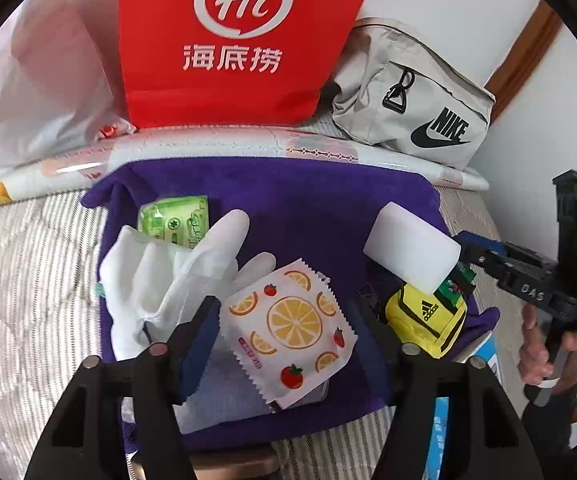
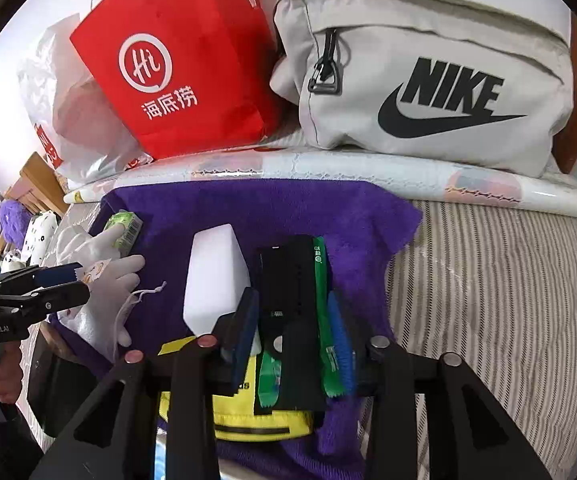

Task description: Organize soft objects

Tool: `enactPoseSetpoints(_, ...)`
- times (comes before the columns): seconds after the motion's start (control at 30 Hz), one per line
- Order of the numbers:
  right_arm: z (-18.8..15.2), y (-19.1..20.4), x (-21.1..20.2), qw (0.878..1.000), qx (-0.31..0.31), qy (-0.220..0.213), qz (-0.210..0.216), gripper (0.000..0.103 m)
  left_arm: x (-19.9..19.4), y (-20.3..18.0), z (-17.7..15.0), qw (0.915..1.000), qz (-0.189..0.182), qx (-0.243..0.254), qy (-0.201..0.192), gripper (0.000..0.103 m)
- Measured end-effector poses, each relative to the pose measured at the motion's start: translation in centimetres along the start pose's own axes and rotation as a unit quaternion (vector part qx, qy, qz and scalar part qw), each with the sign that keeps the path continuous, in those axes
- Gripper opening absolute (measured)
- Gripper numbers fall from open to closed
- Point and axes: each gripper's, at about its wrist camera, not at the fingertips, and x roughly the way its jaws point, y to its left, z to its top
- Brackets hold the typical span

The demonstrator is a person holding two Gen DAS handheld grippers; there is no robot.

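Observation:
A purple towel [image 1: 288, 200] lies on a striped bed. On it lie white gloves [image 1: 168, 272], a green packet [image 1: 174, 222], a white sponge block [image 1: 412, 252] and a yellow adidas pouch [image 1: 424, 320]. My left gripper [image 1: 284, 316] is closed on an orange-print tissue pack [image 1: 288, 332], its jaws at either side. My right gripper [image 2: 292, 320] is shut on a black and green packet [image 2: 292, 280], held over the yellow pouch [image 2: 244, 412] beside the sponge [image 2: 216, 276]. It also shows in the left wrist view [image 1: 468, 256].
A red paper bag [image 1: 240, 40], a white plastic bag [image 1: 40, 80] and a grey Nike bag [image 2: 428, 76] stand at the back on a rolled patterned mat [image 1: 208, 152]. Striped bedding [image 2: 488, 280] lies right of the towel. Plush toys [image 2: 28, 232] sit far left.

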Motion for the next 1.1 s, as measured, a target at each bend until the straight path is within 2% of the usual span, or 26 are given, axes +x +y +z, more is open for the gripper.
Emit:
enactPoseSetpoints(0.07, -0.1, 0.0, -0.7, 1.000, 0.002, -0.004, 0.000, 0.043, -0.5, -0.4, -0.1, 0.9999, 0.008, 0.008, -0.007, 0.071)
enactPoseSetpoints(0.1, -0.2, 0.0, -1.2, 1.000, 0.004, -0.008, -0.001, 0.045, -0.7, -0.6, -0.2, 0.9998, 0.013, 0.014, -0.011, 0.077)
enactPoseSetpoints(0.2, -0.5, 0.1, -2.5, 1.000, 0.006, -0.014, -0.001, 0.046, -1.4, -0.9, -0.4, 0.9987, 0.038, 0.020, -0.026, 0.080)
enactPoseSetpoints(0.33, -1.0, 0.6, -3.9, 1.000, 0.002, -0.022, -0.002, 0.046, -2.4, -1.1, -0.5, 0.9985, 0.037, 0.018, -0.037, 0.089)
enactPoseSetpoints(0.57, -2.1, 1.8, -6.3, 0.999, -0.011, -0.034, 0.000, 0.048, -4.7, -1.4, -1.3, 0.9976, 0.044, 0.013, -0.052, 0.090)
enactPoseSetpoints(0.87, -4.2, 4.9, -9.9, 0.998, -0.015, -0.050, 0.019, 0.050, -9.2, -3.5, -3.6, 0.9920, 0.082, 0.038, -0.088, 0.090)
enactPoseSetpoints(0.97, -5.4, 6.2, -11.7, 0.998, -0.019, -0.059, 0.009, 0.053, -11.1, -4.2, -4.9, 0.9907, 0.081, 0.042, -0.100, 0.090)
enactPoseSetpoints(1.03, -6.4, 7.4, -13.4, 0.997, -0.032, -0.070, -0.005, 0.053, -12.6, -4.7, -6.0, 0.9893, 0.084, 0.042, -0.112, 0.096)
enactPoseSetpoints(1.1, -7.4, 8.5, -15.0, 0.996, -0.042, -0.082, -0.015, 0.055, -14.0, -5.4, -7.3, 0.9876, 0.086, 0.042, -0.124, 0.097)
